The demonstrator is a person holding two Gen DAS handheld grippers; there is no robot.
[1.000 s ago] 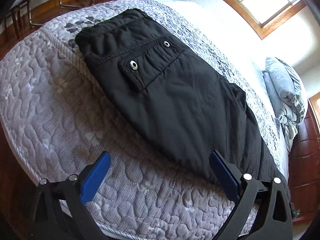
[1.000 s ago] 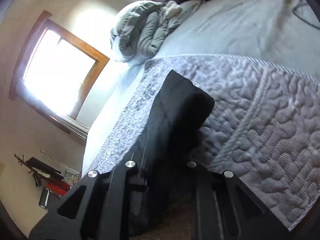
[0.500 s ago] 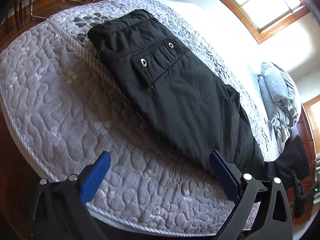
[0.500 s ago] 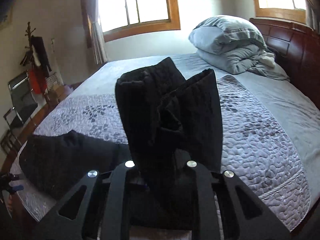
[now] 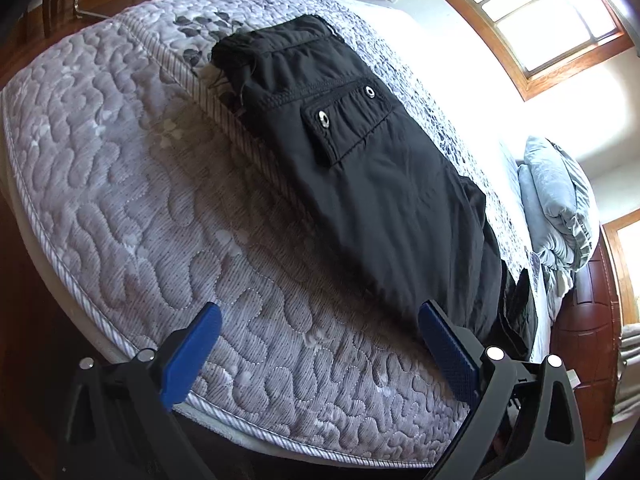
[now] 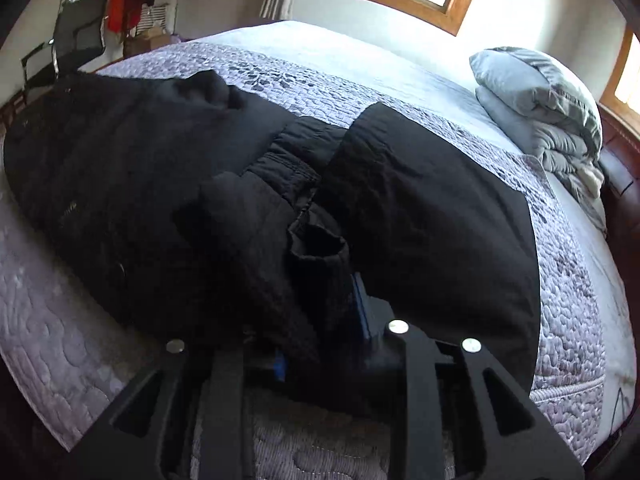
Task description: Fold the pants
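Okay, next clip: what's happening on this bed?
A person with a handheld gripper in each hand is folding black pants on a quilted bed. The right gripper is shut on the leg end of the pants, holding it over the rest of the garment. The left gripper hangs open near the bed's edge, holding nothing. The waist and snap pocket lie flat on the quilt.

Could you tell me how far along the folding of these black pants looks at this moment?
Done: the pants lie flat on the bed, apparently already folded leg on leg, pocket side up. In hand: the right gripper has its jaws shut on the cuff end, carried over toward the waist. The left gripper hangs open, holding nothing. Left: lay that end down, let go and likely smooth or fold once more.
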